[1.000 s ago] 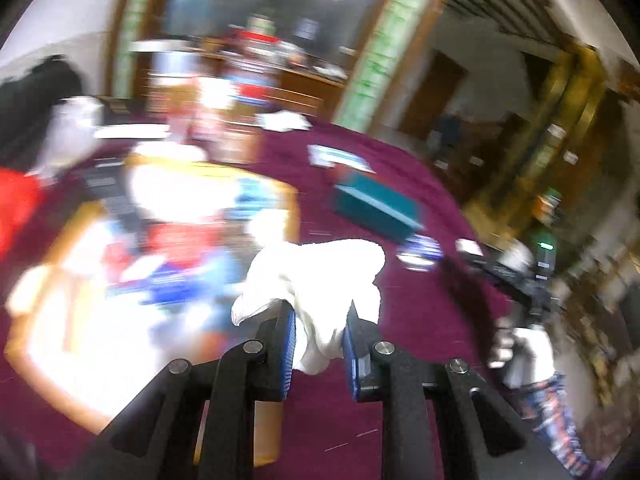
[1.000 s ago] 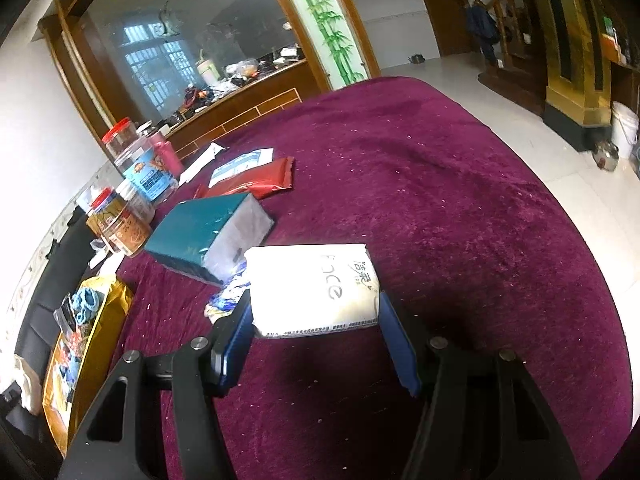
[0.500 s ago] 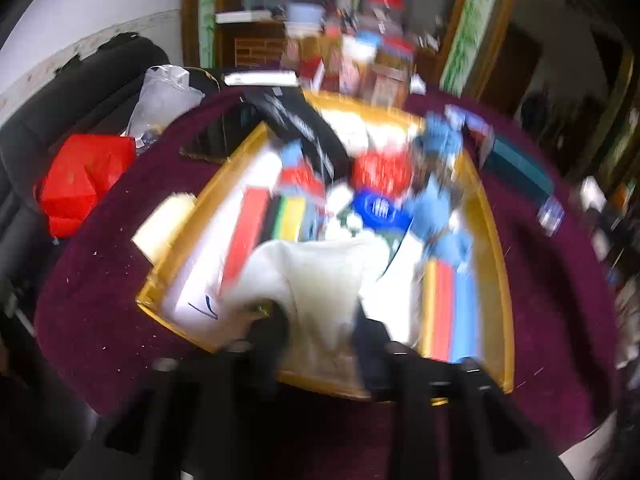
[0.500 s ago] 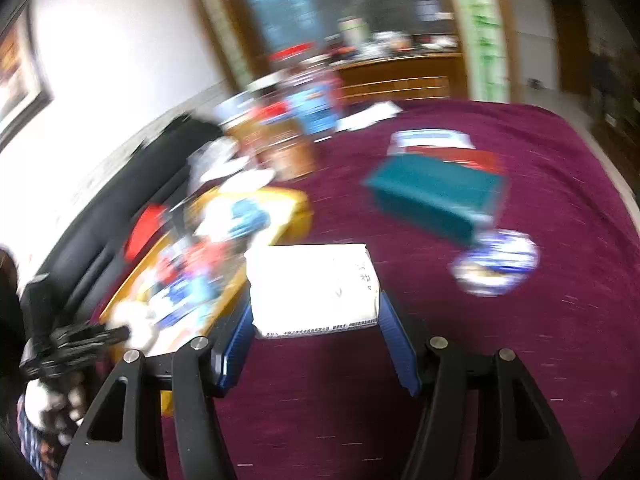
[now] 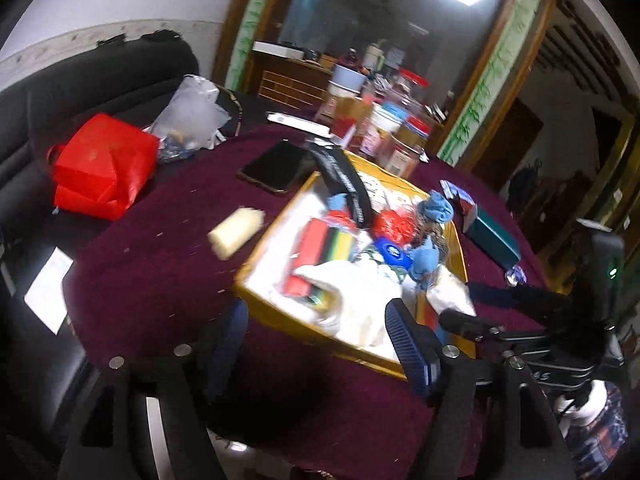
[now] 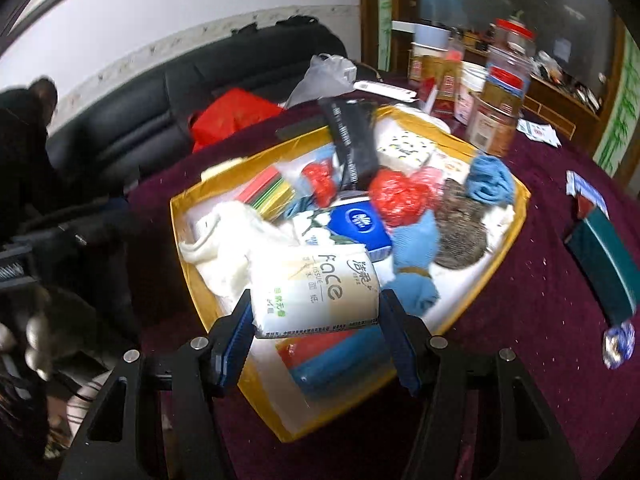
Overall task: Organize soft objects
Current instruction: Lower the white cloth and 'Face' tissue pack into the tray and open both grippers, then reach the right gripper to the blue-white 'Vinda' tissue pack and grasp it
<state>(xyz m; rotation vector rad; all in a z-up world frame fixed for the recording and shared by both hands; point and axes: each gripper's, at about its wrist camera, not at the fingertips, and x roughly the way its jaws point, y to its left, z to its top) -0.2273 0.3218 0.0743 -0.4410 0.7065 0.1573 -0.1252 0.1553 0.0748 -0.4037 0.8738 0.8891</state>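
Yellow tray [image 6: 516, 216] crammed with cloths; left gripper [image 5: 320, 328] opening above white cloth [image 5: 360, 300], right gripper [image 6: 316, 320] clamping tissue pack [image 6: 316, 288].

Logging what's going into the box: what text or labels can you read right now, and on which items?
"Face" and "TISSUE": white tissue pack clamped in the right tool.
Chinese print on that pack: too small.
Blue pack logo: blurred.
Black strap lettering: unreadable.
Jar labels: blurred.

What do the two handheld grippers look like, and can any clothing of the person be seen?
Both the left gripper and the right gripper have matte black angular frames with silver screws and blue ribbed pads. The clothing is too blurred to describe reliably. No cables are clearly visible.
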